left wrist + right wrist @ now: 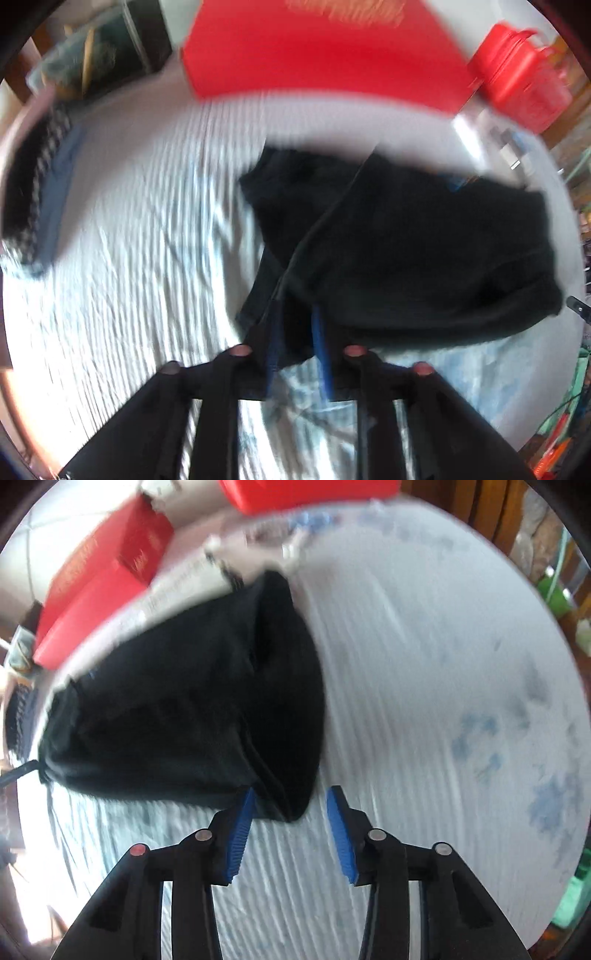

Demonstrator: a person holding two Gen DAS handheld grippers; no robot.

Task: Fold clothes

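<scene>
Jaws: left gripper (297,354) blurrily pinches black garment (406,251); right gripper (291,834) gapes.

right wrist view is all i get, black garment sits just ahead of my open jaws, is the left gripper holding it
Observer: Yes. In the left wrist view the left gripper has black cloth of the black fabric garment between its blue pads.
Operator: is that part lifted or flat
Observer: The gripped edge rises to the jaws; the rest lies crumpled on the white striped bedsheet.
Operator: anything on the far left i can't see
Observer: A second pile, dark checked and blue clothing, lies at the sheet's left edge.
Operator: and my side
Observer: The right gripper is open, the garment's corner just inside its left pad.
</scene>
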